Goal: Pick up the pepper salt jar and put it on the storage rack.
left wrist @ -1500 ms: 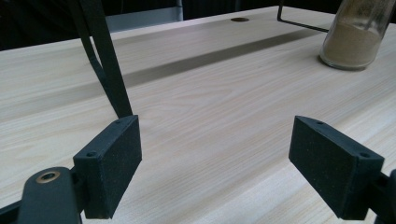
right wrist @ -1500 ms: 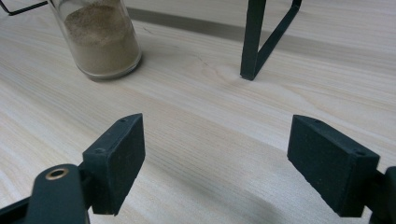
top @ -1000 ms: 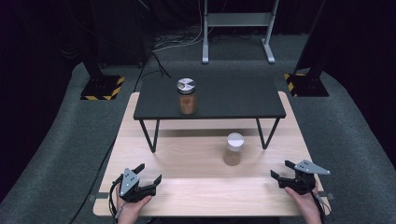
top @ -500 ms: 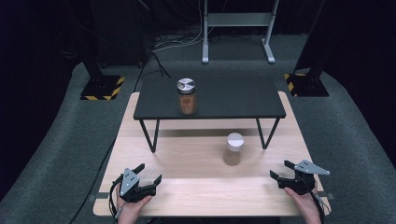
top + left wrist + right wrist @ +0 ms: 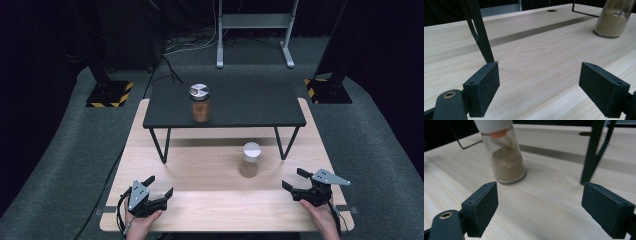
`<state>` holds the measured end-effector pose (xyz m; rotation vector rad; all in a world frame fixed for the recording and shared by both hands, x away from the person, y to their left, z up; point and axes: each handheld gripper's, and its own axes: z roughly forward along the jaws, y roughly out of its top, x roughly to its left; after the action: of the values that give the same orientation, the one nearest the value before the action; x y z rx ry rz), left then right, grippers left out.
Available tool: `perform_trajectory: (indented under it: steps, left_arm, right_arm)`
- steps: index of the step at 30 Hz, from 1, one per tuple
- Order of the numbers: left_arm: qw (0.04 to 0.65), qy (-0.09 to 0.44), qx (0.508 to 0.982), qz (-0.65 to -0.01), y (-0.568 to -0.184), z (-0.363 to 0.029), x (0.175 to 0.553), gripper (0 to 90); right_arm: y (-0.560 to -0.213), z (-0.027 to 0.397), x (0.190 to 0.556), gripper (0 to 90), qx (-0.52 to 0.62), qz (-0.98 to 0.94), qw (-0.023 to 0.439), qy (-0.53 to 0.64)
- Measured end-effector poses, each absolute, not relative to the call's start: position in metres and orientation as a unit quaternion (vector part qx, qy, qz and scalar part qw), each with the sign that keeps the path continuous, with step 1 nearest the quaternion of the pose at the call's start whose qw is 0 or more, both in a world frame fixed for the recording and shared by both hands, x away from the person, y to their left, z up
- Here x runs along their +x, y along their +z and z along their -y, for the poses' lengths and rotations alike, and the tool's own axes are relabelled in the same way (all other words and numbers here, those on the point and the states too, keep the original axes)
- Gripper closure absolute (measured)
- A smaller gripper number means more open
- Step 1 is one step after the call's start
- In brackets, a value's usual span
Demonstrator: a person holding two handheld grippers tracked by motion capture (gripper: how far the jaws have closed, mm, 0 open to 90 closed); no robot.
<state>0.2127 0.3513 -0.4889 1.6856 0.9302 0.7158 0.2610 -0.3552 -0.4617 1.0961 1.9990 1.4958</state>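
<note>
The white-capped jar [image 5: 249,160] of pale brown powder stands upright on the wooden surface [image 5: 210,200], right of its middle and just in front of the black shelf's [image 5: 225,105] right-hand legs. It lies ahead of the right gripper [image 5: 295,181] and inward from it, toward the centre of the surface. In the right gripper view the jar [image 5: 505,157] rises beyond the jaws, over the left-hand one rather than centred in the gap. Its long axis is vertical, so level jaws would meet its glass sides squarely.

The right gripper sits near the front right corner. Its jaws have just been opening and now stand wide apart with nothing between them.

The left gripper [image 5: 159,186] rests near the front left corner, well apart from the jar. Its jaws are also spread and empty. In the left gripper view the jar [image 5: 612,22] shows far off at the upper right.

The right hand [image 5: 320,212] is clearly the nearer one, so a grasp would most likely fall to it. It would need to swing inward until the jar sits between the jaws.

A second jar [image 5: 200,103], metal-lidded with darker brown powder, stands on the shelf's front edge left of its middle, farther from both hands.
</note>
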Motion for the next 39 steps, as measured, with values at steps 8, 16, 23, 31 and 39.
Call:
perform_trajectory:
  steps: [8,16,23,31,39]
  left_arm:
    - [0.517,0.298,0.703,-0.387,-0.489,-0.351,0.213,16.5]
    - [0.517,0.299,0.703,-0.386,-0.489,-0.351,0.213,16.5]
    - [0.517,0.298,0.703,-0.386,-0.489,-0.351,0.213,16.5]
    - [0.518,0.297,0.704,-0.386,-0.489,-0.352,0.213,16.4]
    - [0.518,0.297,0.704,-0.385,-0.489,-0.352,0.213,16.4]
  right_arm:
    - [-0.455,0.333,0.276,11.5,0.371,-0.729,0.196,0.541]
    - [-0.452,0.310,0.293,11.6,0.358,-0.732,0.187,0.549]
    - [-0.444,0.291,0.308,11.5,0.347,-0.734,0.186,0.554]
    - [-0.436,0.275,0.323,11.2,0.342,-0.739,0.188,0.550]
    - [-0.431,0.262,0.336,11.5,0.338,-0.744,0.186,0.546]
